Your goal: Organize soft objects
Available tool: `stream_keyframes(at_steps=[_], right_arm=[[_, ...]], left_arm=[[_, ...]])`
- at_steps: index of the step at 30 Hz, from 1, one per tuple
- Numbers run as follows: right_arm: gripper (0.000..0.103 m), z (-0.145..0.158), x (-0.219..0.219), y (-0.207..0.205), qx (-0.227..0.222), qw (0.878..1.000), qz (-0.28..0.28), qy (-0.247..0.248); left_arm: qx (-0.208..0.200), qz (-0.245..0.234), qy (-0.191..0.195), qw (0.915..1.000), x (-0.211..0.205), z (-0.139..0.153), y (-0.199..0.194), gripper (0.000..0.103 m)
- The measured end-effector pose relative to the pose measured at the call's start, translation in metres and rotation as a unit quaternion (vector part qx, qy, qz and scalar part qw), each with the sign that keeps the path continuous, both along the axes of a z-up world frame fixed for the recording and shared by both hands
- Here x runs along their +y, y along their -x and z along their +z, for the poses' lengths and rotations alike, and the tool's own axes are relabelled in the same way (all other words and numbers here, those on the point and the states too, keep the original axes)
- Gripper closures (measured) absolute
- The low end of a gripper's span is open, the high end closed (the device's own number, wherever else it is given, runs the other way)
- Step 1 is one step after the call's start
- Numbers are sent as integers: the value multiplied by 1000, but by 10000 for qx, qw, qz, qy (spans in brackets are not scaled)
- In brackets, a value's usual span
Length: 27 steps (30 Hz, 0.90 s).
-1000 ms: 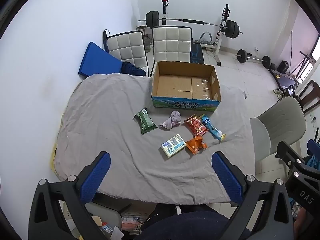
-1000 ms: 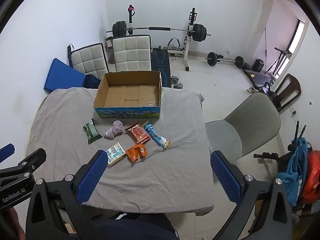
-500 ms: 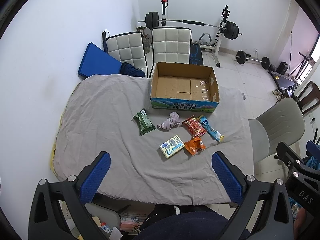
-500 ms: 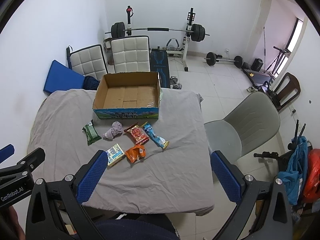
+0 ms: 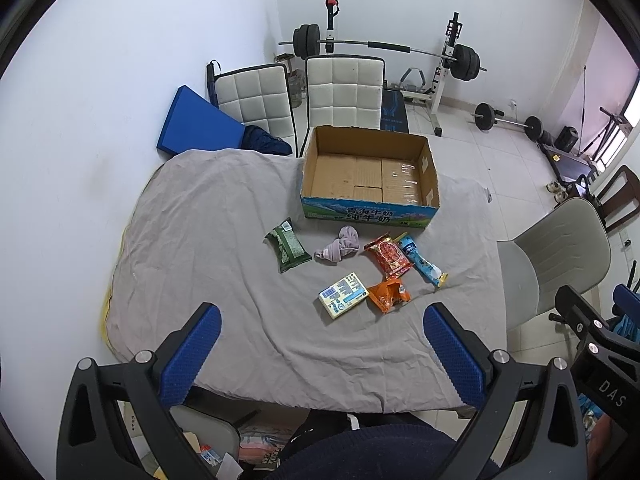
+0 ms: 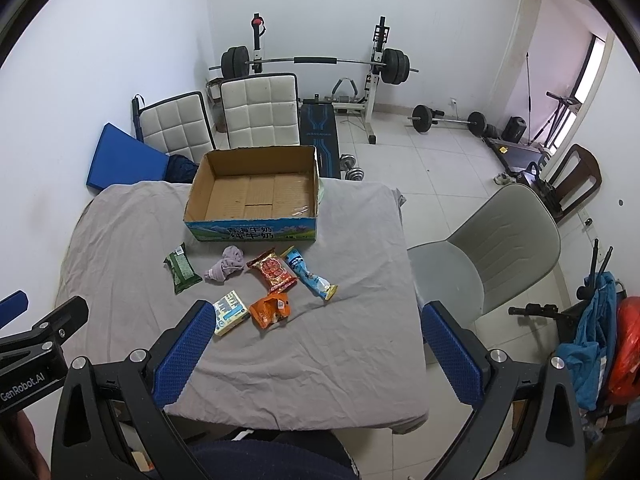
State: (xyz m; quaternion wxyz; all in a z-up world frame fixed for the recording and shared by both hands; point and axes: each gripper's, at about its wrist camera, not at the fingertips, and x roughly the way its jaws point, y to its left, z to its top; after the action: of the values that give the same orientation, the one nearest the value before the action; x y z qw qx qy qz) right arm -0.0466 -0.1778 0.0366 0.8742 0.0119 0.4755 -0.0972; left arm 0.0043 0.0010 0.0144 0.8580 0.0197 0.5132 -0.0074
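Note:
An empty cardboard box (image 5: 370,196) (image 6: 256,210) stands at the far side of a grey-covered table (image 5: 200,248) (image 6: 320,352). In front of it lie a green packet (image 5: 288,245) (image 6: 182,273), a crumpled lilac cloth (image 5: 340,245) (image 6: 227,268), a red snack packet (image 5: 388,255) (image 6: 274,271), a blue wrapper (image 5: 422,262) (image 6: 309,273), an orange packet (image 5: 388,295) (image 6: 270,310) and a white-blue pack (image 5: 343,295) (image 6: 229,312). My left gripper (image 5: 324,354) and right gripper (image 6: 316,354) are open and empty, held high above the table's near edge.
Two white padded chairs (image 5: 344,92) and a blue mat (image 5: 198,124) stand behind the table. A grey chair (image 6: 492,248) stands to the right. A barbell rack (image 6: 316,64) and weights are on the tiled floor at the back.
Both views have shifted slightly; the table and objects sit a little higher and farther in the frames. Nothing on the table has moved and both grippers stay open.

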Motion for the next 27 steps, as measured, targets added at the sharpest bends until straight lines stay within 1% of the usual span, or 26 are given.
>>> stream_keyframes(at_steps=[27], right_arm=[[0, 7, 0, -4, -173, 9998, 24, 23]], left_arm=[[-97, 88, 72, 9999, 3, 0, 1, 0]])
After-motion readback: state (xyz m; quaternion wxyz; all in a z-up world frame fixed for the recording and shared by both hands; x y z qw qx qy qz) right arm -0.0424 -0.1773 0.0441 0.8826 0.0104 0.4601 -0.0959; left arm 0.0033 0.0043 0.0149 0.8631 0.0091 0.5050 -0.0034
